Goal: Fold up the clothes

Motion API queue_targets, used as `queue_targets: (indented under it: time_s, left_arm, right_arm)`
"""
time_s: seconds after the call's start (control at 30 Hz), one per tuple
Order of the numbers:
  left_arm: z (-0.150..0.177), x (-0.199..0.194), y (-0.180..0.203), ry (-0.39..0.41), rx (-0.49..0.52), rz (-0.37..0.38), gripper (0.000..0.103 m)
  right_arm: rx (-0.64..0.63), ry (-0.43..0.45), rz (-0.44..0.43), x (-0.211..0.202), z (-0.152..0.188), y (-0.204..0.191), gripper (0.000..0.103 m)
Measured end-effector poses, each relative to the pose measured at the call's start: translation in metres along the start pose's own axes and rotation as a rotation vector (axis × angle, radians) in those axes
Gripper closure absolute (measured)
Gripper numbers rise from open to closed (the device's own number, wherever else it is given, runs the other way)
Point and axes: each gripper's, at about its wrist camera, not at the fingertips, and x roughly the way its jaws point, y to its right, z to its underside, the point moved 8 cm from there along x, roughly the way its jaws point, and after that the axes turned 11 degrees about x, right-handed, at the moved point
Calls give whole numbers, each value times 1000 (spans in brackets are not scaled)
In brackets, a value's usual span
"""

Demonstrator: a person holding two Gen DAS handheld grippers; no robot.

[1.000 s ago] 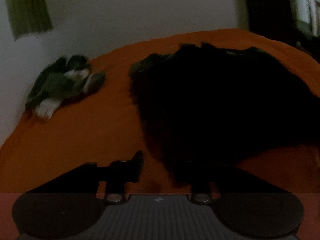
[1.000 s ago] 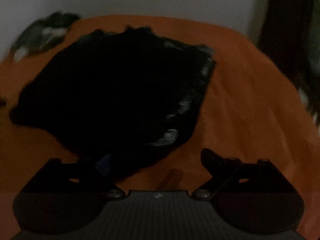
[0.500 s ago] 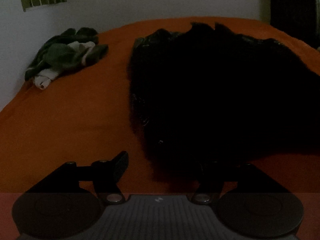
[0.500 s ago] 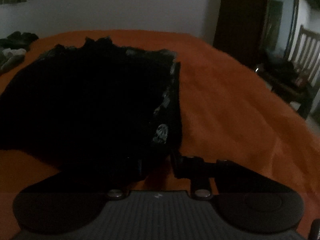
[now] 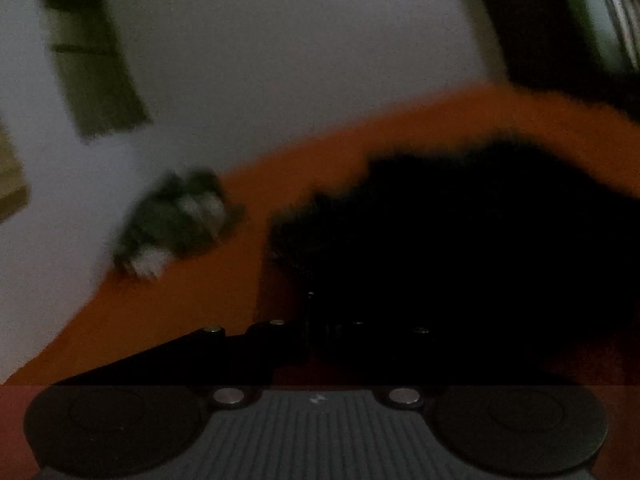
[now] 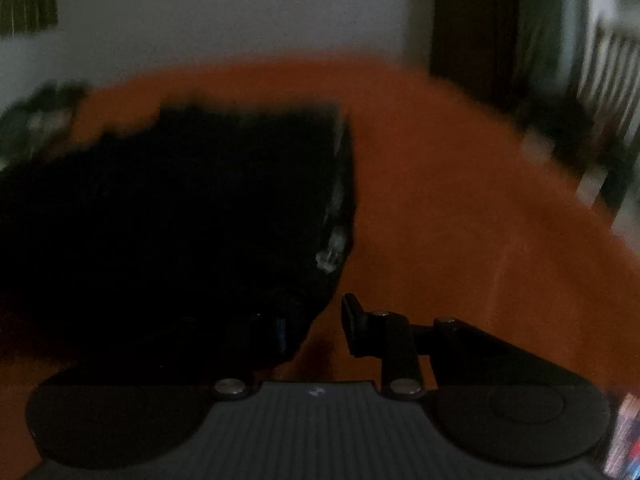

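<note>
Two grippers of mine sit at the near edge of the black garment (image 5: 460, 248), which lies spread on the orange bed (image 6: 460, 200). Half a second ago my left gripper (image 5: 316, 332) had its fingers wide, one on bare bedcover and one lost against the cloth; now they have drawn close together at the garment's near left corner, and I judge they are clamped on the fabric, though dark on dark makes that hard to be sure of. My right gripper (image 6: 316, 324) has one finger (image 6: 354, 322) out on bare orange and the other buried in the garment's near right corner, so whether it has closed I cannot tell. Both views have gone blurred and tilted since then. That suggests the near edge is being gathered for a fold. A greenish bundle (image 5: 176, 220) lies by the bed's far left edge.
</note>
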Motion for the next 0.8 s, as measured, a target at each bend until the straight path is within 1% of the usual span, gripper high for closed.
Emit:
queue_targets:
  time_s: [0.03,0.07,0.1,0.13,0.17,0.2,0.3,0.37,0.43,0.47,0.5,0.53,0.57,0.6,0.63,0.73,0.8]
  left_arm:
    - [15,7,4,-49,15,50,88]
    - [27,11,4,-84,18,90,81]
    - [34,11,0,-100,11,112,72]
    - [37,9,-7,-99,0,128,67]
    - [35,4,-15,-79,-14,136,58]
    - [31,0,-25,-59,-29,146,51]
    - [13,-5,-54,-7,-73,171,44]
    - [-7,-7,-76,35,-107,208,44]
    - [-26,-11,-98,73,-140,255,43]
    - [-30,-14,-107,77,-152,277,41]
    - [-35,-18,-117,82,-164,299,39]
    - [-36,-22,-125,85,-171,311,38]
    - [-34,-26,-133,86,-174,313,38]
    - [-31,-31,-140,86,-176,314,29]
    - [-28,-31,-145,78,-181,313,26]
    - [-15,-20,-151,22,-210,301,26]
    - [-6,-13,-155,-16,-229,293,24]
  right_arm:
    - [5,-49,-18,1,9,4,74]
    - [-9,-54,-36,-3,8,5,70]
    - [-22,-59,-54,-8,8,6,67]
    - [-43,-64,-69,-14,6,6,60]
    - [-70,-73,-84,-21,1,6,52]
    - [-80,-92,-108,-27,-3,7,51]
    - [-39,-183,-211,-44,-20,16,51]
    - [2,-225,-251,-50,-39,23,51]
    - [1,-240,-259,-52,-63,27,51]
    - [-2,-236,-250,-52,-79,31,48]
    - [-4,-223,-238,-52,-94,35,48]
    - [-13,-193,-219,-53,-108,39,45]
    - [-21,-163,-200,-53,-121,43,35]
    - [-32,-140,-182,-52,-132,46,31]
    - [-32,-137,-175,-46,-137,46,29]
    - [50,-182,-196,-23,-138,40,29]
    - [101,-223,-236,-12,-125,31,30]
